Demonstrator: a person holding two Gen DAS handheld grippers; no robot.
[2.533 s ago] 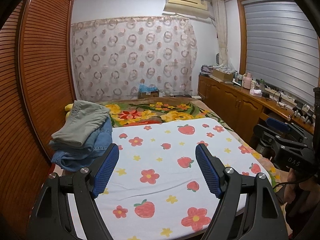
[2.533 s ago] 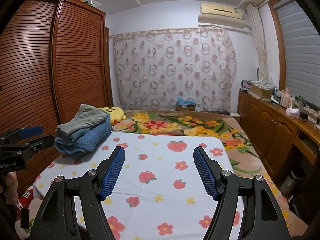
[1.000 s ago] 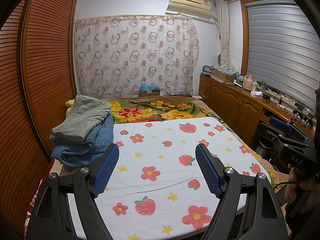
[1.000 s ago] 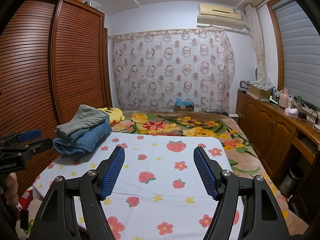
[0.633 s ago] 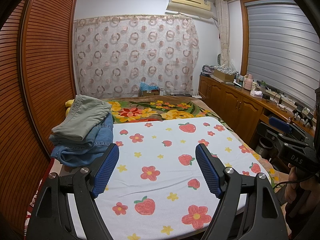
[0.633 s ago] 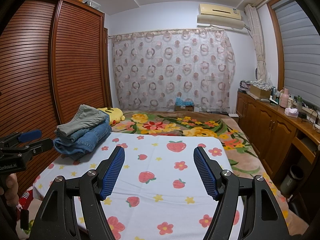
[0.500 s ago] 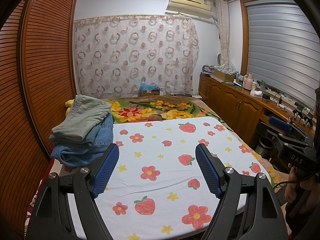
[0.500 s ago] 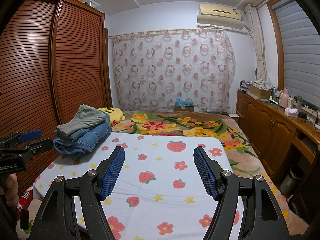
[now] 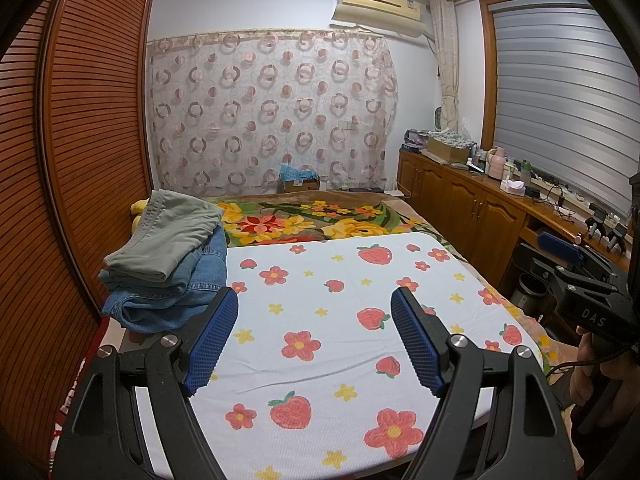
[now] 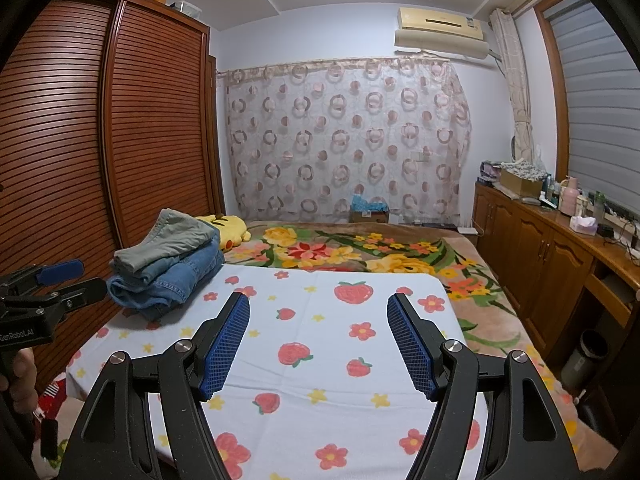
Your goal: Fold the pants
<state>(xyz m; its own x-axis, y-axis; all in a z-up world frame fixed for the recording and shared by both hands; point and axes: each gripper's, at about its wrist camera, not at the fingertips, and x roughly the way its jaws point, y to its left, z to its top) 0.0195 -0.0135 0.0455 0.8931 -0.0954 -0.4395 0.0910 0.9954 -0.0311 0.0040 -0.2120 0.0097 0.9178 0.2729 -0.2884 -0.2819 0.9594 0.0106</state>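
Wardrobe (image 10: 100, 152) of slatted brown wood fills the left of both views, and a ring-patterned curtain (image 9: 272, 116) hangs across the far wall under an air conditioner (image 10: 440, 26). Along the right wall a wooden cabinet (image 9: 472, 216) runs below a grey blind (image 9: 560, 96), its top crowded with small items too small to name.

The bed (image 9: 304, 220) takes up the middle, with a floral blanket over its far half and a white sheet (image 9: 340, 320) printed with strawberries and flowers spread flat over its near half.

The pants (image 9: 168, 268) sit in a folded stack at the sheet's far left corner, close to the wardrobe: a grey-green pair (image 10: 168, 240) lies on top of blue jeans (image 10: 172, 280). Just behind the stack a yellow plush toy (image 10: 230, 228) lies on the blanket, seen clearly from the right wrist. A small box (image 9: 300, 180) with blue contents stands at the foot of the curtain.

The left tongs (image 9: 314, 312) hover over the near part of the sheet, jaws spread wide with nothing between the blue pads (image 9: 212, 340). The stack lies just beyond its left finger, not touched. The right tongs (image 10: 318, 318) are likewise wide open and hold nothing, held above the sheet to the right of the stack and well apart from it. Each wrist view catches the other tongs at its edge, with part of a hand (image 10: 16, 372) on the grip.
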